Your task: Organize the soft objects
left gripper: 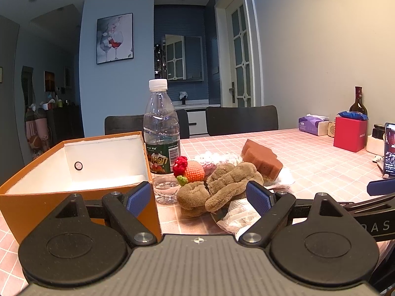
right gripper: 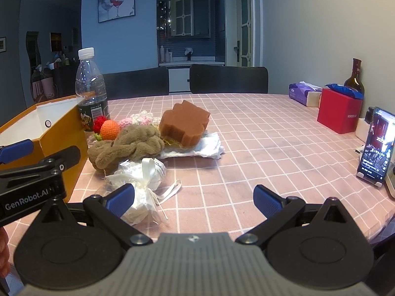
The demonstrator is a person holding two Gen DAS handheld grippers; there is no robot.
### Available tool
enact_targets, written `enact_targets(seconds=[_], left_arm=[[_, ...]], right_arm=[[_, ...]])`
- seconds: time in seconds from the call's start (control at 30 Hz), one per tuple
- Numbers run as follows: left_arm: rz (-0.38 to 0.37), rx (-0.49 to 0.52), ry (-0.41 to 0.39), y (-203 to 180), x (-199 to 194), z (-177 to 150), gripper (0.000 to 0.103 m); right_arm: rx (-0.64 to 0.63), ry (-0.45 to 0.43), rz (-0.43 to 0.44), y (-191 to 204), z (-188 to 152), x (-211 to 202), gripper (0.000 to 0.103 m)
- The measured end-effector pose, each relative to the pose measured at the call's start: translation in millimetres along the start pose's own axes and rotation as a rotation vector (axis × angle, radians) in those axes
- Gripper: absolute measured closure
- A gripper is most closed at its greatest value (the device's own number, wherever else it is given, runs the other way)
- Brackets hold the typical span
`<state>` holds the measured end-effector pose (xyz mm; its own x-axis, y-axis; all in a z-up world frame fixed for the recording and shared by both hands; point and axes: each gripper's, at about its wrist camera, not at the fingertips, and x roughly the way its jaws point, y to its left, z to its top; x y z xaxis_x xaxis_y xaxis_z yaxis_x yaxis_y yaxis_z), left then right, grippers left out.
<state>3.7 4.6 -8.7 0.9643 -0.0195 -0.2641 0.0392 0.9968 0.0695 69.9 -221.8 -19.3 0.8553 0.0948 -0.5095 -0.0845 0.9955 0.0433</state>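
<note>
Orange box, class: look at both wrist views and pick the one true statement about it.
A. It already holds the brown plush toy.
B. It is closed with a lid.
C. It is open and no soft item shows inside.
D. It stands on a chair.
C: the orange box sits open on the table with bare white inner walls, while the brown plush toy lies outside it, beside the water bottle.

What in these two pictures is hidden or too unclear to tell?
- Orange box floor: left wrist view, the near wall hides part of it.
- Pink crochet piece: right wrist view, mostly behind the brown plush toy.
- Phone screen text: right wrist view, too small.
- Water bottle base: right wrist view, behind the box.
</note>
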Motion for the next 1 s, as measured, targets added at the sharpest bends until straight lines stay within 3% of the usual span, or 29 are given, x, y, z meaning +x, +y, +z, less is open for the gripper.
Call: enact_targets(seconds=[1.0], left_arm=[[-0.004, -0.010, 0.011, -1.0, 0.0, 0.2, 0.002]], right_arm=[[0.017, 0.032, -0.014, -1.0, -0.6, 6.7, 0.003]])
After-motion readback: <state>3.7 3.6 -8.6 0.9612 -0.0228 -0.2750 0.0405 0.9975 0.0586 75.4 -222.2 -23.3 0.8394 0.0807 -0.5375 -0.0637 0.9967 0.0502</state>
